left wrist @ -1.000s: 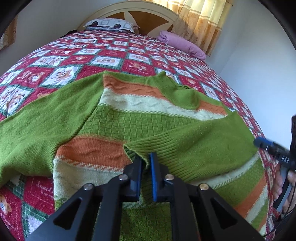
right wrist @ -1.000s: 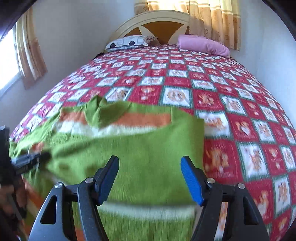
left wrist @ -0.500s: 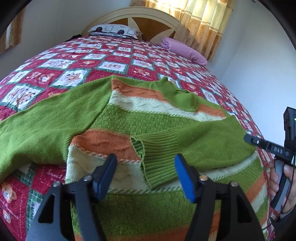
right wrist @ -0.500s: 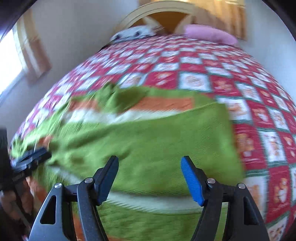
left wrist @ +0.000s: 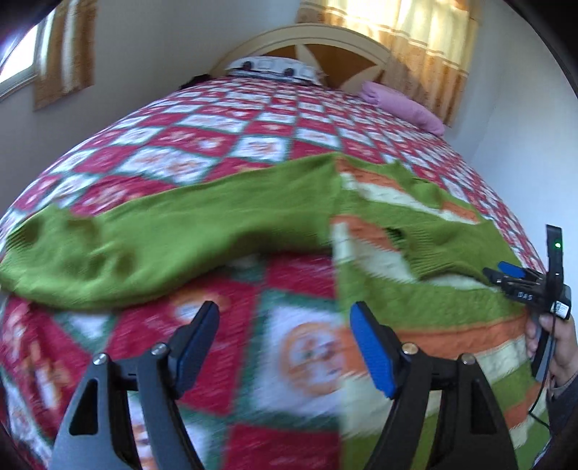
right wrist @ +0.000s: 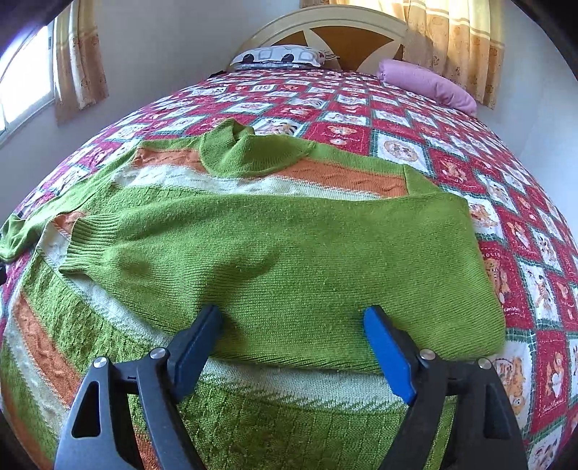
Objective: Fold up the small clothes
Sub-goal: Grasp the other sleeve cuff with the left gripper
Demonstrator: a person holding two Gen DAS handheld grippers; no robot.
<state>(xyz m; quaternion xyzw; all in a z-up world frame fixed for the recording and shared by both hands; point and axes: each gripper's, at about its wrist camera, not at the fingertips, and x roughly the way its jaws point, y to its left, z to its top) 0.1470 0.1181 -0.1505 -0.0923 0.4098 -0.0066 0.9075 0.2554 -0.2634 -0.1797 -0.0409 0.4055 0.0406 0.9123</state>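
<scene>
A green knit sweater (right wrist: pixel 289 253) with orange and cream stripes lies flat on the bed. Its right sleeve (right wrist: pixel 253 260) is folded across the body, cuff (right wrist: pixel 83 246) pointing left. In the left wrist view the other sleeve (left wrist: pixel 144 238) stretches out to the left over the quilt. My left gripper (left wrist: pixel 285 343) is open and empty above bare quilt, below that sleeve. My right gripper (right wrist: pixel 292 347) is open and empty over the folded sleeve's lower edge; it also shows in the left wrist view (left wrist: pixel 513 273).
A red, white and green patchwork quilt (right wrist: pixel 505 202) covers the bed. A patterned pillow (right wrist: pixel 278 56) and a pink pillow (right wrist: pixel 426 85) lie by the headboard (right wrist: pixel 332 32). Walls and curtains stand on both sides.
My left gripper opened and let go of the sleeve cuff, then swung left off the sweater body toward the spread sleeve. My right gripper stayed open and shifted slightly over the folded sleeve.
</scene>
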